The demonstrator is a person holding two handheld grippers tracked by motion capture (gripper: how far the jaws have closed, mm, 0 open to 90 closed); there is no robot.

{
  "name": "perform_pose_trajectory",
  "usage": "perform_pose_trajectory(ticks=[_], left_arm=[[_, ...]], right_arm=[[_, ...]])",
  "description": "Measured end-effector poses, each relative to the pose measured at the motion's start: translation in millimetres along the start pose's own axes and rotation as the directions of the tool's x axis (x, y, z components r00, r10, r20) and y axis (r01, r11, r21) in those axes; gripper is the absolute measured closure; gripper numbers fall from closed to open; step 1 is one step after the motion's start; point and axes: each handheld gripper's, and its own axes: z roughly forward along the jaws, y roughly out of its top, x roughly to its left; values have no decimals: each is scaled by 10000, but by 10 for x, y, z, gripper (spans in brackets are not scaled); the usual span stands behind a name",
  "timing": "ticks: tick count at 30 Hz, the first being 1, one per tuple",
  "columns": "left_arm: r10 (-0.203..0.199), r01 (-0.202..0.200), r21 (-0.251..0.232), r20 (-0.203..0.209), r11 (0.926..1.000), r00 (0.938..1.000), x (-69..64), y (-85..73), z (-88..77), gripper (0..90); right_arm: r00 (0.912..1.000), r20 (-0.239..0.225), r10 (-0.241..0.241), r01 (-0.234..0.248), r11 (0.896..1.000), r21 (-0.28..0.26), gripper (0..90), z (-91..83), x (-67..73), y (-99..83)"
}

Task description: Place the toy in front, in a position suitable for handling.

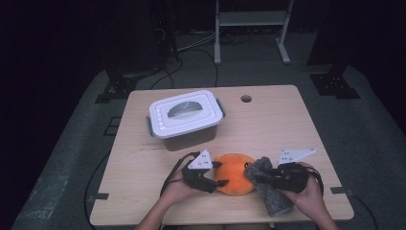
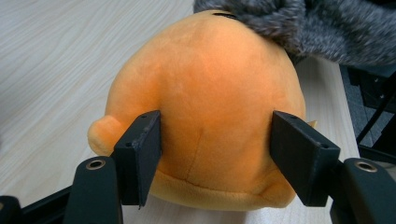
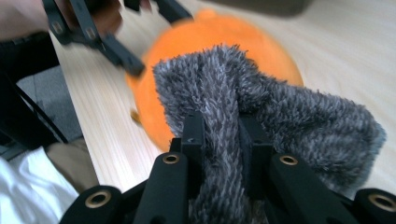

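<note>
The left gripper [image 1: 218,173] sits at the left flank of the orange plush toy [image 1: 234,173], which lies on the wooden table [image 1: 268,124] near the person's edge. In the left gripper view its jaws stand half spread with the toy's round body [image 2: 210,102] between them, both pads pressed against the plush sides, so it looks to be steadying the toy in place. Just beyond those jaws, a grey fuzzy cloth [image 2: 322,28] overlaps the toy's far top edge.

To the right, the right gripper [image 1: 258,175] has its jaws pinched tight on a fold of that grey cloth [image 3: 261,112], the pile bunching up between them, with the orange toy [image 3: 205,42] directly ahead of its tips. The cloth hangs from this gripper and touches the toy's right side.

The step in hand seems to be drawing the cloth onto the held toy, to wipe or cover it. The next move probably calls for carrying the pinched cloth forward over the toy's crown while the left gripper holds it steady. A lidded plastic storage box [image 1: 186,117] stands well beyond both tools.
</note>
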Motion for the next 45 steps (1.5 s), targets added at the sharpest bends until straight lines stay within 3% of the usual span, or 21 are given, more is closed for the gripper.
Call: perform_pose_trajectory(ticks=[4,6,11,13,18,23,26,29,32,36,40,41,42,45], left_arm=[[-273,273,-75,-15,9996,9996,26,-11,-1,343],[-379,378,-48,-81,9993,9992,41,-3,0,339],[-554,554,-14,-137,9985,9984,46,53,38,343],[-664,665,31,-212,9978,9976,51,66,44,351],[-1257,1255,-140,-206,9920,9918,109,54,25,362],[-1279,1277,-119,-266,9917,9914,110,62,32,361],[-1284,1281,-128,-275,9917,9913,106,76,55,361],[-1324,1319,-169,-310,9911,9907,101,84,78,361],[-1493,1485,-222,-400,9887,9880,114,72,72,358],[-1619,1610,-260,-366,9866,9861,120,58,71,350],[-1529,1523,-195,-311,9881,9878,107,55,69,348],[-1416,1412,-176,-232,9898,9897,101,53,72,348],[-1244,1241,-162,-188,9921,9921,88,54,75,348],[-592,592,15,-150,9982,9981,33,65,75,348]], right_arm=[[9992,262,305,-314,9989,350,741,-24,-100,-85],[9988,328,350,-358,9991,246,742,-50,-95,-71],[9977,225,-632,639,9973,-348,741,-67,188,125],[9937,319,-1077,1085,9938,-236,740,-2,286,176],[9928,329,-1151,1145,9933,175,740,87,243,122],[9940,565,-931,903,9946,513,742,23,149,19],[9943,519,-926,928,9957,-11,743,-58,210,69],[9898,537,-1317,1334,9906,-305,743,-50,317,181],[9863,420,-1596,1598,9871,-21,742,70,357,209],[9852,287,-1689,1673,9845,523,742,164,316,119],[9883,470,-1448,1410,9871,754,741,55,243,31],[9915,444,-1224,1212,9922,293,741,-21,219,46],[9915,444,-1224,1212,9922,293,741,-21,219,46],[9927,558,-1067,1094,9928,-482,738,-97,206,145]])
